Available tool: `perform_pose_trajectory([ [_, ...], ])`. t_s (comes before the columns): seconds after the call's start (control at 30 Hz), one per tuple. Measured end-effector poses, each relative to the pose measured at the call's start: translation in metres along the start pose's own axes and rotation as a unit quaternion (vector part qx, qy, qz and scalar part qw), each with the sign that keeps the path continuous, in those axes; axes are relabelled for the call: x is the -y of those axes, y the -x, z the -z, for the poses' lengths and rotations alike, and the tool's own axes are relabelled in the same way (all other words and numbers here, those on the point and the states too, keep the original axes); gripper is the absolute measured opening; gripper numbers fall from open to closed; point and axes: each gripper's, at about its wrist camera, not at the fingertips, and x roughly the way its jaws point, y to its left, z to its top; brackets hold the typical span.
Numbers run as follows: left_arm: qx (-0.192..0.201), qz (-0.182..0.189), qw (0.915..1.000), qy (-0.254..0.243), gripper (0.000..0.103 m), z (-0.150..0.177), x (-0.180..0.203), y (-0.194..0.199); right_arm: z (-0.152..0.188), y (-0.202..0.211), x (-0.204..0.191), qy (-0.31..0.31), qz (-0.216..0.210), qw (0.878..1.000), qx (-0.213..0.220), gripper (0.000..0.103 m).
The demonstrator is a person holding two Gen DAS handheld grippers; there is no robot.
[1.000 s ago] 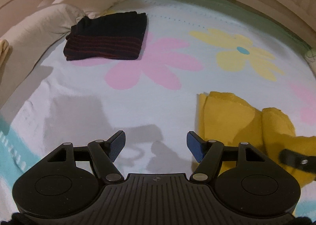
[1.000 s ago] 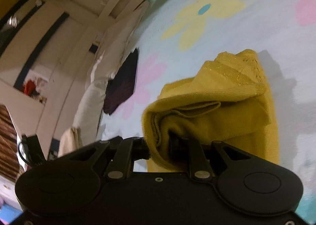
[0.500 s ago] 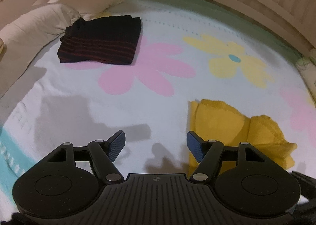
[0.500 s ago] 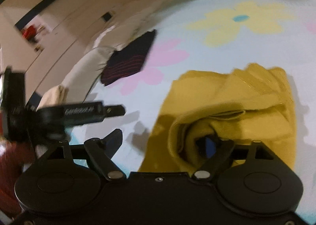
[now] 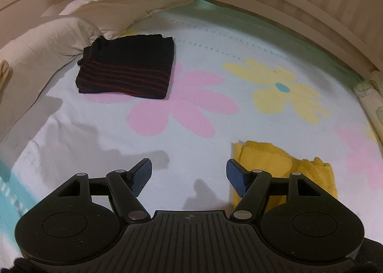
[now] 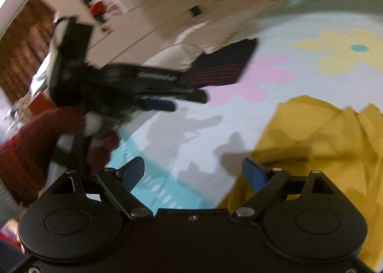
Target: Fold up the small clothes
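Observation:
A yellow knit garment (image 5: 282, 165) lies folded on the flowered sheet (image 5: 191, 148), just right of my left gripper (image 5: 189, 177), which is open and empty above the sheet. In the right wrist view the same yellow garment (image 6: 330, 143) lies loose at the right, partly under my right gripper (image 6: 194, 174), which is open and empty. A folded black garment with red stripes (image 5: 126, 69) lies at the far left near the pillows; it also shows in the right wrist view (image 6: 225, 67). The left gripper shows blurred in the right wrist view (image 6: 158, 93).
White pillows (image 5: 59, 38) line the far left of the bed. A slatted wooden bed rail (image 5: 299, 9) runs along the far side. A padded bumper (image 5: 371, 95) stands at the right edge. The person's red sleeve (image 6: 33, 143) is at the left.
My right gripper opened and let go of the yellow garment, which now lies on the sheet. The right gripper pulled back and swung left. The left gripper drew back slightly.

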Motion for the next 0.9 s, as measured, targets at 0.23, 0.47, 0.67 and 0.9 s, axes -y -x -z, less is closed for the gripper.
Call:
perform_pose_trajectory([
  [0.23,0.000,0.013,0.9989,-0.045,0.068,0.008,0.026,0.004,-0.020,0.058,0.031,-0.048,0.043,0.996,0.063,0.090],
  [0.47,-0.035,0.084,0.9771,-0.192,0.068,0.051,0.107,0.006,-0.014,0.108,0.091,-0.132,0.207,0.967,0.066,0.090],
  [0.67,-0.086,0.158,0.9502,-0.254,0.068,0.092,0.149,-0.005,0.004,0.100,0.099,-0.079,0.281,0.956,-0.019,0.090],
  [0.9,-0.074,0.119,0.9678,-0.209,0.068,0.077,0.144,-0.046,0.007,0.114,0.110,-0.110,0.265,0.958,-0.006,0.090],
])
